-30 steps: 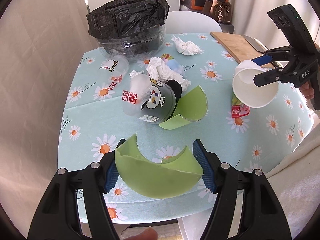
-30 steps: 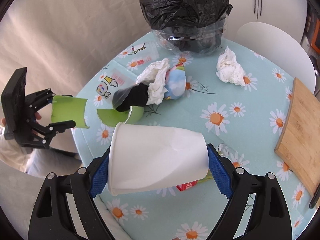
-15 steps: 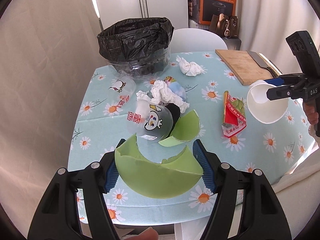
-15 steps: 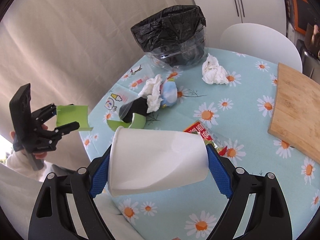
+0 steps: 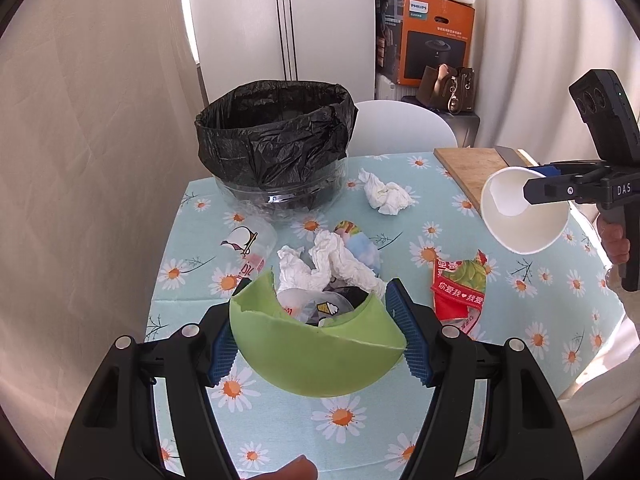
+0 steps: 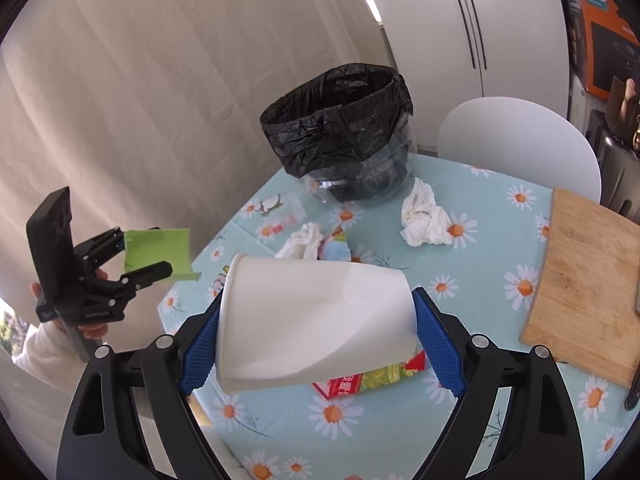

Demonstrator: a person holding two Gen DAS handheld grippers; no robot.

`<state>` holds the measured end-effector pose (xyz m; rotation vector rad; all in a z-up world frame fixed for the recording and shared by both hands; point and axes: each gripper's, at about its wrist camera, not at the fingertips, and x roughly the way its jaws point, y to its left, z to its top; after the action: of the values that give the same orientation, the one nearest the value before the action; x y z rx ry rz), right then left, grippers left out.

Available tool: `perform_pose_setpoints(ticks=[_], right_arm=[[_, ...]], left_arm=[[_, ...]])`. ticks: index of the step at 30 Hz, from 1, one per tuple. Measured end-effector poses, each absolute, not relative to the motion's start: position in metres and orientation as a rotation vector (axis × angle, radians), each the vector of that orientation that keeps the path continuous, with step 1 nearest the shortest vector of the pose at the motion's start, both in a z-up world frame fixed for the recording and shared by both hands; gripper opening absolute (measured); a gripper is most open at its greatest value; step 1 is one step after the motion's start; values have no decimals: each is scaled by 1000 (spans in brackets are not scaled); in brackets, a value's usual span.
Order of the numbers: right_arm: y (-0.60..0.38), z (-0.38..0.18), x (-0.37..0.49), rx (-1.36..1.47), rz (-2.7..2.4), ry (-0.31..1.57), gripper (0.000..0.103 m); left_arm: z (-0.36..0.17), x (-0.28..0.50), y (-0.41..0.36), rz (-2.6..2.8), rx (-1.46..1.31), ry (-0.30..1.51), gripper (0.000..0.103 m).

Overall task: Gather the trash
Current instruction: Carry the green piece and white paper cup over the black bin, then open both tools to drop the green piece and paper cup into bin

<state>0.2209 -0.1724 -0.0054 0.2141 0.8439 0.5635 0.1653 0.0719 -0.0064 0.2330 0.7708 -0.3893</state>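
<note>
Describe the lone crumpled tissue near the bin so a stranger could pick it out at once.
Start at the black-lined bin at the far end of the daisy tablecloth. Between it and the wooden cutting board lies a crumpled white tissue, alone on bare cloth. The other white tissue wad is nearer, piled with a blue wrapper and plastic cups.

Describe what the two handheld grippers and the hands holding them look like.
Both are matte black plastic frames with silver screws and ridged blue finger pads. The right gripper has white "DAS" lettering and a black camera block above a pistol handle. The left gripper carries a similar block. A white fuzzy sleeve covers the left wrist. No cables are visible.
</note>
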Motion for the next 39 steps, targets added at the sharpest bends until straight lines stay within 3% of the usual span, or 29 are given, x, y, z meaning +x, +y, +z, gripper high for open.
perform_pose_setpoints(ticks=[16,28,29,30,31,39], right_arm=[[-129,76,341,196,537,667,82],[-115,87,434,286,481,633,83],[-114,87,440,296,480,629,83],[-113,87,447,308,470,630,83],[-112,87,455,310,449,629,85],[-111,86,457,267,435,617,88]], left_arm=[[27,287,78,-502,245,619,68],[41,390,75,-533,308,546,68],[41,398,72,-548,317,548,72],[40,405,70,-547,323,545,88],[40,412,67,-548,333,550,97],[36,416,62,-515,360,572,97]])
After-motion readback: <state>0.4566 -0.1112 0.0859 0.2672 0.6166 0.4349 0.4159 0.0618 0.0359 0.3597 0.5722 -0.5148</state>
